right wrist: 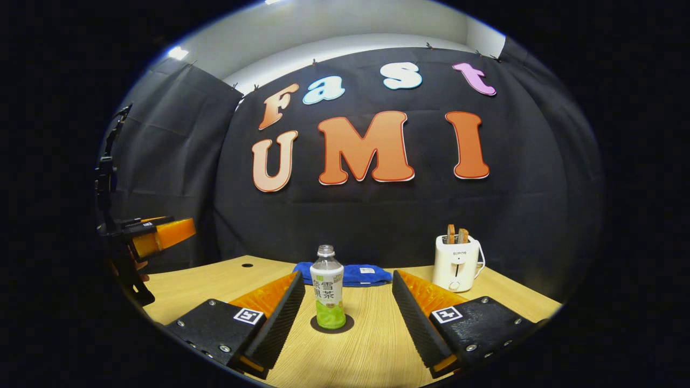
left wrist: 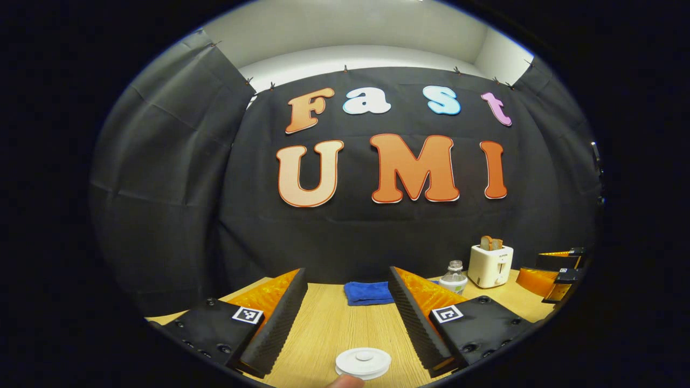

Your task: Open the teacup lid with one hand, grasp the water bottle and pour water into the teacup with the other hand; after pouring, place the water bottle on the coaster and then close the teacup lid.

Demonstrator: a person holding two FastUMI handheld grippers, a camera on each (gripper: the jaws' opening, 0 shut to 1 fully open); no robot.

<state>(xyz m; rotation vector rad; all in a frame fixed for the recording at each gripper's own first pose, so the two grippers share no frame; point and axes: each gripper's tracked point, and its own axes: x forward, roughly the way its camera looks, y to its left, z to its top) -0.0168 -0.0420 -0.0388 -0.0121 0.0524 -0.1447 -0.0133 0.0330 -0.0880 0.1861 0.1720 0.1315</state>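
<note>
Nearest to us in the left gripper view, the white teacup lid [left wrist: 363,362] sits low between our left gripper [left wrist: 345,318] fingers, which are spread wide apart and not touching it. The lid looks seated on the cup, though the cup itself is hidden under it, so we can't say more about that. A fingertip [left wrist: 345,381] pokes in just in front of the lid at the very bottom edge.

Further back from the lid there's bare wooden tabletop [left wrist: 334,328], then a folded blue cloth [left wrist: 368,293]. To the right of the cloth we can make out the top of the water bottle [left wrist: 453,277], partly hidden behind one finger, and beyond that a white toaster [left wrist: 490,264] with bread sticking out. The right gripper [left wrist: 558,275] shows at the far right edge.

In the right gripper view, our right gripper [right wrist: 345,318] also has its fingers wide apart, holding nothing. The water bottle [right wrist: 328,295] stands upright on the dark round coaster [right wrist: 332,325], straight ahead between the fingers but farther off, no contact. Behind the bottle is the blue cloth [right wrist: 356,274], and to the bottle's right the toaster [right wrist: 457,262]. The left gripper [right wrist: 156,236] hangs off to the bottle's far left.
</note>
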